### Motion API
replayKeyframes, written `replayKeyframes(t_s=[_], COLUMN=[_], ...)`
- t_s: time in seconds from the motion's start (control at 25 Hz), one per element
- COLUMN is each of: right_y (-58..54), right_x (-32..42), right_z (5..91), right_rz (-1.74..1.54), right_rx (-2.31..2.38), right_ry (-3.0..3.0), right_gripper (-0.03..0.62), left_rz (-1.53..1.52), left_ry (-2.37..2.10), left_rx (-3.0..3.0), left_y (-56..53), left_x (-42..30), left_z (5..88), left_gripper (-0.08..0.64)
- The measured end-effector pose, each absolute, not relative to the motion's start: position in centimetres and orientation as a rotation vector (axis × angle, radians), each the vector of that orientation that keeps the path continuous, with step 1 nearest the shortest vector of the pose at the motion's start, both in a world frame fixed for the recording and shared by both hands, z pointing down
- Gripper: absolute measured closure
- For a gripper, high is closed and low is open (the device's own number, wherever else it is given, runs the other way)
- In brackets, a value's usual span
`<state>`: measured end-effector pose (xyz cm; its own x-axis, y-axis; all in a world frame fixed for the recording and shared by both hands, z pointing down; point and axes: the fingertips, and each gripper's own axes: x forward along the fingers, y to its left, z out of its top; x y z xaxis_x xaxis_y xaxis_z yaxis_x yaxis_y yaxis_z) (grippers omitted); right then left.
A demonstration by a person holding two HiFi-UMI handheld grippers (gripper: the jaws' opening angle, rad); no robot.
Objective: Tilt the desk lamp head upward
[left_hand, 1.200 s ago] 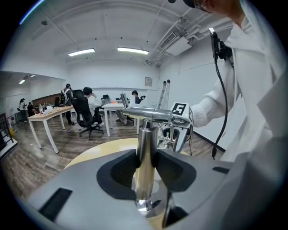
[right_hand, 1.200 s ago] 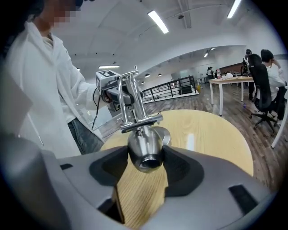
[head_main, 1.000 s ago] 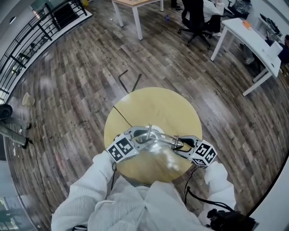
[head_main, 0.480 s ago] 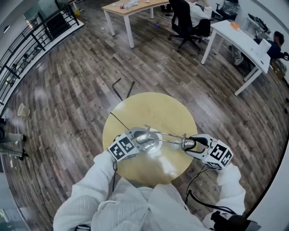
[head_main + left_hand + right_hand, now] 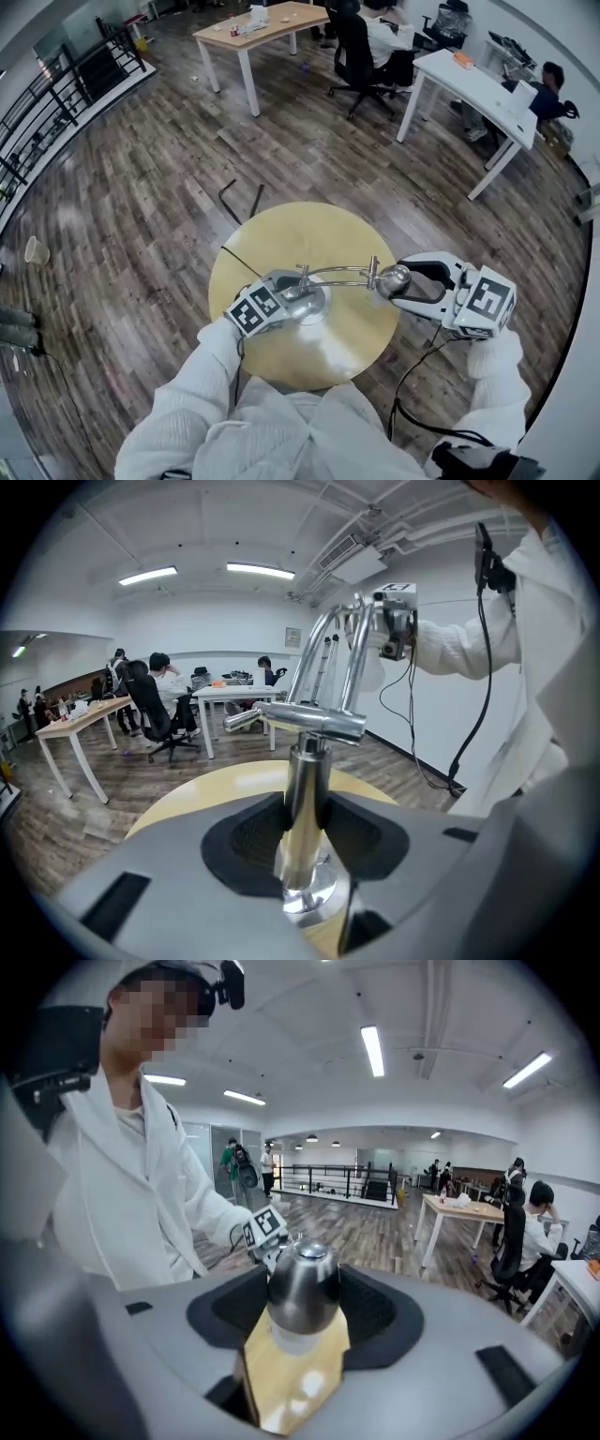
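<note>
A chrome desk lamp stands on a round yellow table (image 5: 309, 230). Its base (image 5: 309, 302) sits at the near left, and twin curved arms (image 5: 337, 272) run right to the bulbous lamp head (image 5: 391, 278). My left gripper (image 5: 298, 292) is shut on the upright post (image 5: 305, 789) just above the base (image 5: 307, 892). My right gripper (image 5: 405, 281) is shut on the lamp head (image 5: 302, 1283), its pads pressing both sides, and holds it raised over the table's right edge. In the left gripper view the arms (image 5: 328, 639) rise toward the right gripper (image 5: 394, 621).
A thin black cable (image 5: 246, 264) crosses the table's left side. Wooden floor surrounds the table, with a black bent bar (image 5: 230, 197) lying on it. Farther off are a wooden desk (image 5: 253, 23), a white desk (image 5: 478, 89), an office chair (image 5: 361, 56) and seated people.
My right gripper has carried the lamp head up and to the right, and the lamp arms have swung up with it. The left gripper has kept its hold on the post.
</note>
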<state>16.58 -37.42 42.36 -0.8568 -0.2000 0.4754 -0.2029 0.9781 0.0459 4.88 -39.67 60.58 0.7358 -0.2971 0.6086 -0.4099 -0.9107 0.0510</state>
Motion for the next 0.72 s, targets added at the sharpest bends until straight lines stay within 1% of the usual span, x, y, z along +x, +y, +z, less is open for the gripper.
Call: replayKeyframes(t_s=[0.28, 0.72], right_y=[-37.8, -38.3], right_x=[9.6, 3.3], right_z=[35.9, 33.6], right_rz=[-0.114, -0.131], right_rx=[0.186, 0.038], right_ry=[-2.601, -2.436], right_gripper=[0.341, 0.341], left_rz=[0.906, 0.967], left_ry=[-0.564, -0.506], left_rx=[2.779, 2.771], left_y=[-39.9, -39.6], left_x=[4.1, 4.6], left_z=[60.7, 60.4], left_gripper=[0.428, 0.427])
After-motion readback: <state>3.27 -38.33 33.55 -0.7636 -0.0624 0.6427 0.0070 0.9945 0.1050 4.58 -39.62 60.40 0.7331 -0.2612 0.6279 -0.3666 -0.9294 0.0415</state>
